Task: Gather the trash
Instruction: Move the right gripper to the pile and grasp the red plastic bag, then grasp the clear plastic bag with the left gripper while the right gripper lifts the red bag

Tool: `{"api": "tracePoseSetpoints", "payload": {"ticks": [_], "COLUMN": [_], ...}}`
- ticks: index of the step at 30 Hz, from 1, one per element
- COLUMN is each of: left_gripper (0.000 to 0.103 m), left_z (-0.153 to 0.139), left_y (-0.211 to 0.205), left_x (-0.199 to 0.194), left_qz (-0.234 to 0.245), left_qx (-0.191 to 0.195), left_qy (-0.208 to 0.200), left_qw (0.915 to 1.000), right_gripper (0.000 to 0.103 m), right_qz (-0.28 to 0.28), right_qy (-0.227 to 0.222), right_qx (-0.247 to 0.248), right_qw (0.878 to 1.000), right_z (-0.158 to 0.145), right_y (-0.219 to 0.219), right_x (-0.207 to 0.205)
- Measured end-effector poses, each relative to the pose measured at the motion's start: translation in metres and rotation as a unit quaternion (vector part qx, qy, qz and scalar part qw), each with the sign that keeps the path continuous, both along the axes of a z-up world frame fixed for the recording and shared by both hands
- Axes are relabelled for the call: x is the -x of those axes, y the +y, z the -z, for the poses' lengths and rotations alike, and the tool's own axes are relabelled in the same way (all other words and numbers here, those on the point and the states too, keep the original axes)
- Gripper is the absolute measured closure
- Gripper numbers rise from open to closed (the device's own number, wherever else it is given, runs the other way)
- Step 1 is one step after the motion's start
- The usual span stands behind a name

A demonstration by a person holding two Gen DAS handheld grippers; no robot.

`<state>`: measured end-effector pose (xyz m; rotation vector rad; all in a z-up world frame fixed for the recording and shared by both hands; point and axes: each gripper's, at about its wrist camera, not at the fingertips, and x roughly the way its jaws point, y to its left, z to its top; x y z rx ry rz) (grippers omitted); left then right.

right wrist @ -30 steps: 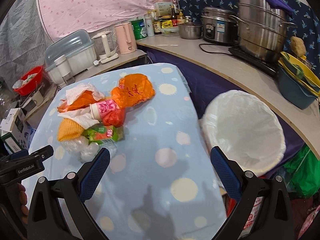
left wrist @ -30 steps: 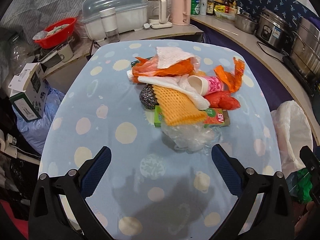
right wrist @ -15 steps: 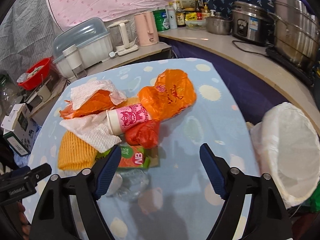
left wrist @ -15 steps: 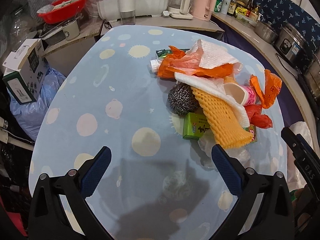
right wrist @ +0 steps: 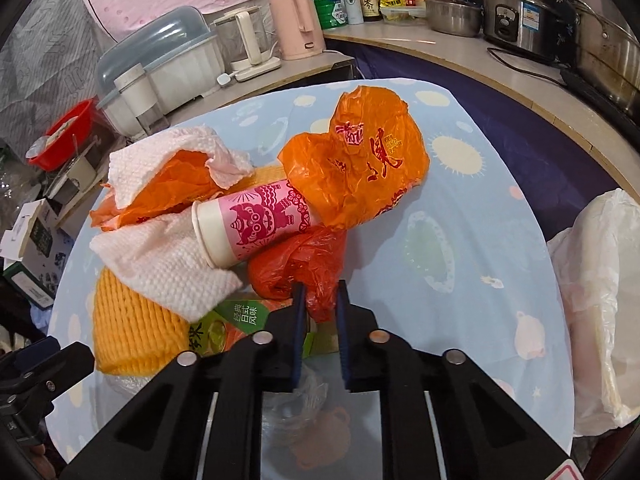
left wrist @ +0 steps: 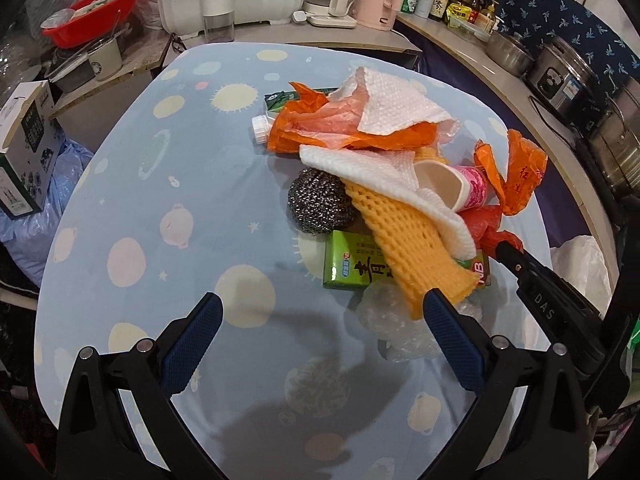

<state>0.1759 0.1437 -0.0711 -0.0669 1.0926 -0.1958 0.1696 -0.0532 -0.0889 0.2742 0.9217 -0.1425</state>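
The right gripper (right wrist: 320, 294) is closing, its blue fingers pinching the red plastic bag (right wrist: 298, 266) at the heap's near edge. The left gripper (left wrist: 318, 312) hovers spread wide, empty. Behind the bag lie a pink paper cup (right wrist: 256, 224), an orange bag (right wrist: 360, 160) and paper towels (right wrist: 168, 260); farther off stands a pink kettle (right wrist: 298, 24).

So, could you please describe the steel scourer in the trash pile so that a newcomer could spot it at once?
Start at the blue spotted tablecloth and find the trash heaped on it. On the pile's near left edge, beside the yellow foam net and just above the green carton, sits the steel scourer. It is the only round, grey, glinting wire ball among soft paper and plastic.
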Motion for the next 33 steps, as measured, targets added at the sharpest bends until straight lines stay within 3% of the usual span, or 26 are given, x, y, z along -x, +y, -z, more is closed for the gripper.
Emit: {"api": "tracePoseSetpoints", "payload": {"ticks": [12, 20, 22, 26, 28, 31, 33], "left_gripper": [0.007, 0.010, 0.027, 0.052, 0.074, 0.088, 0.092], "left_z": [0.018, 0.044, 0.050, 0.053, 0.049, 0.046, 0.043], "left_y": [-0.028, -0.039, -0.041, -0.043, -0.046, -0.046, -0.044], "left_x": [0.013, 0.002, 0.003, 0.010, 0.017, 0.028, 0.037], "left_qz": [0.040, 0.047, 0.052, 0.066, 0.081, 0.095, 0.101], "left_qx": [0.019, 0.053, 0.055, 0.067, 0.062, 0.057, 0.052], "left_qy": [0.016, 0.031, 0.034, 0.036, 0.028, 0.024, 0.023], "left_qw": [0.9989, 0.9970, 0.9966, 0.9949, 0.9944, 0.9936, 0.9933], "right_gripper": [0.094, 0.094, 0.094, 0.094, 0.094, 0.094, 0.094], "right_qz": [0.018, 0.036, 0.040, 0.044, 0.044, 0.042, 0.040], "right_qy": [-0.029, -0.021, -0.020, -0.020, -0.023, -0.030, -0.037], "right_qx": [0.005, 0.002, -0.001, -0.003, -0.004, -0.004, -0.004], "right_qw": [0.999, 0.999, 0.999, 0.999, 0.999, 0.999, 0.999], "right_z": [-0.033, -0.036, -0.036, -0.038, -0.040, -0.045, -0.049], "right_y": [-0.011, -0.020, -0.021, -0.021, -0.021, -0.019, -0.017], "right_x": [0.041, 0.071, 0.077, 0.087, 0.092, 0.099, 0.104]}}
